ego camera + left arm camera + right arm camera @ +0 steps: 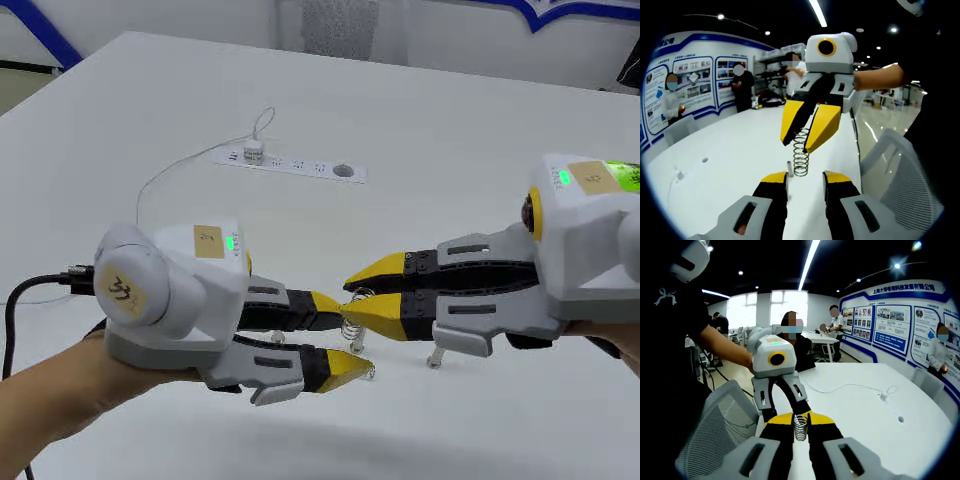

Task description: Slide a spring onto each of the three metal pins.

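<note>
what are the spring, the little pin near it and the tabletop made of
Spring: looks like bare steel wire, with silvery open coils that catch the light.
Pin: probably metal too, as it is thin, grey and shiny, though small in the picture.
Tabletop: smooth white with a soft sheen, maybe laminate or painted board; the look leaves it open.

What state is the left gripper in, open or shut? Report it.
Open: the left gripper shows its jaws wide apart in its own view, while the right gripper holds the spring.
</note>
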The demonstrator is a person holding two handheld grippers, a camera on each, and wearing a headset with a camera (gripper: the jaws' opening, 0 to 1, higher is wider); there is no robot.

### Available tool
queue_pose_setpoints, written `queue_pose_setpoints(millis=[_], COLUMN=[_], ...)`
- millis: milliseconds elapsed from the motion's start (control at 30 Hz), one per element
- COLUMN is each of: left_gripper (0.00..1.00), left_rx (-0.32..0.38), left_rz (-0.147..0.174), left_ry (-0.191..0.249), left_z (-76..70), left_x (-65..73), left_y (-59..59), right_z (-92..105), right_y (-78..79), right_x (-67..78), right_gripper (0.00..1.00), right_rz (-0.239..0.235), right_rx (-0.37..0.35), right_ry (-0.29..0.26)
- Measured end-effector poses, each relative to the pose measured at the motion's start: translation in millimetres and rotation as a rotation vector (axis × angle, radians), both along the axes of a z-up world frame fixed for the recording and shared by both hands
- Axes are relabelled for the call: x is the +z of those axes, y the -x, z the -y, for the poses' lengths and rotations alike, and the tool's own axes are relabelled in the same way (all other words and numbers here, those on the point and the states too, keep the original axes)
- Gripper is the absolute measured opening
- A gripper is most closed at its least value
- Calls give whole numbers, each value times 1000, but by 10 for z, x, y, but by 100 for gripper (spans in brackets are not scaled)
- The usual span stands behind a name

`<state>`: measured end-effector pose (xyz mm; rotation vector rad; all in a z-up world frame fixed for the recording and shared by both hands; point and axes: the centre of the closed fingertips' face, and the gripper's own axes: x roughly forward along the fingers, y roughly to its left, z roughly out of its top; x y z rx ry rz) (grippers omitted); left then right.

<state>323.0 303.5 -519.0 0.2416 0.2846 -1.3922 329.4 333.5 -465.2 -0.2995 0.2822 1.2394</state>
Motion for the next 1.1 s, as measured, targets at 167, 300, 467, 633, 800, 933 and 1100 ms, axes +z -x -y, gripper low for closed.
queue_pose_setpoints(millis=[167,300,467,633,800,933,1100], left_gripper=[43,50,54,66,72,82,90], left_rx=[42,67,93,138,160,186,218], left_rz=[-2,6,3,8,10,13,7], left_ry=[-4,-17,-29,-39,-39,-56,-74], left_z=[-61,-130,-223,-330,-424,-523,-615], left_x=[-2,-13,-28,-30,-17,-50,-91], left_y=[-86,-147,-206,-291,-334,-381,-421], right_z=[150,311,488,657,798,917,1045], right_y=[-139,-277,-411,-510,-575,-623,-662], right_x=[22,0,-46,-134,-211,-291,-402], right_gripper=[10,10,11,11,11,11,11], right_rz=[10,21,24,13,4,-3,-18], right_rx=[-60,-127,-198,-258,-312,-353,-395], right_ry=[-7,4,14,27,30,44,56])
